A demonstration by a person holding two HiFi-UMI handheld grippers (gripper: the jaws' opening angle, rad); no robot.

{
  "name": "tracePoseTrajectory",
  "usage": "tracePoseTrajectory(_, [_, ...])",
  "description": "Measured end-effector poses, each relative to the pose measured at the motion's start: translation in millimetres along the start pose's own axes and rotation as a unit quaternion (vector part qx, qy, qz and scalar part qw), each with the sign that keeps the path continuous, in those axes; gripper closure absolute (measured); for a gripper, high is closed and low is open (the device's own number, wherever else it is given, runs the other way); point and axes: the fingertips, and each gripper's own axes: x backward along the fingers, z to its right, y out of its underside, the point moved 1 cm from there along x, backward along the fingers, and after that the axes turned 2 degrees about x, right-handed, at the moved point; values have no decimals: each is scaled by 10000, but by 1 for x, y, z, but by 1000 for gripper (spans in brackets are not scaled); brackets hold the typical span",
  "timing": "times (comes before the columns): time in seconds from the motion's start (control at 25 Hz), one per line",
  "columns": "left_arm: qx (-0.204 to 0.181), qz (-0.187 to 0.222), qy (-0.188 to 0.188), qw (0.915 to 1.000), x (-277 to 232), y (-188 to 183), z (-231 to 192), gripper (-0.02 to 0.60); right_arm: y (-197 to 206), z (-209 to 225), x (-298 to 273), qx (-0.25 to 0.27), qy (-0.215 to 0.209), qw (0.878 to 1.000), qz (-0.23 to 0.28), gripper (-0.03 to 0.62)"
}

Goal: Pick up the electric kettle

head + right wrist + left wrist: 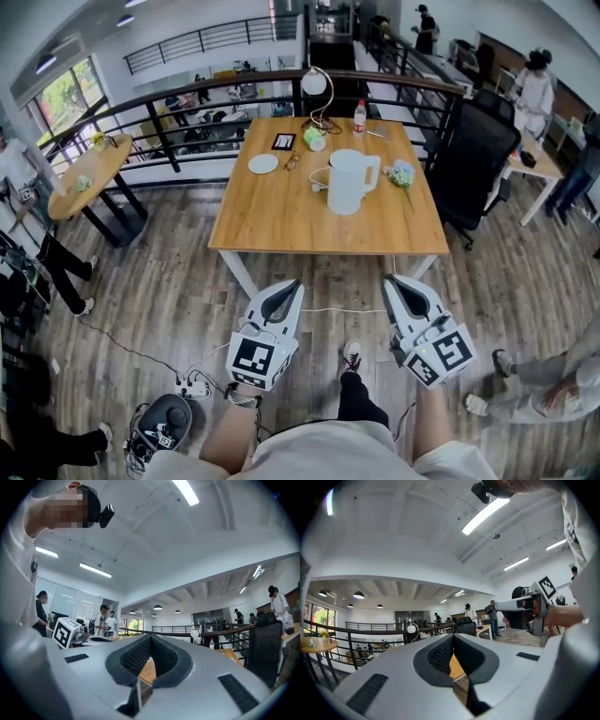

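A white electric kettle point(350, 181) with its handle to the right stands upright near the middle of the wooden table point(272, 220), a white cord curling at its left. My left gripper point(292, 284) is shut and empty, held over the floor in front of the table's near edge. My right gripper point(391, 279) is also shut with nothing in it, beside the left one and just short of the table edge. In the left gripper view the jaws point(452, 637) meet at their tips; the right gripper view shows its jaws point(150, 637) closed the same way. Both point level toward the table.
On the table's far side sit a white plate point(263, 163), a desk lamp point(314, 84), a bottle point(359, 117), a small black frame point(283, 142) and flowers point(401, 174). A black office chair point(478, 150) stands at the right, a railing point(187, 98) behind. A power strip point(194, 385) and cables lie on the floor.
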Motion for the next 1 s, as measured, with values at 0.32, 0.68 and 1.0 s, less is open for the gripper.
tracePoseTrajectory(0.32, [-55,120,-211,9997,-118,-8,-34,577,1,113,-65,120,-2,9999,44,583])
tracePoseTrajectory(0.68, [-71,158,-329,9993,-242,-22,-71,577,-7,227,-131,205,-34,9997,89,583])
tracePoseTrajectory(1.0, [-74,97,-397,9991,-320,-22,-93,577,6,288,-173,139,-191,9997,-56,583])
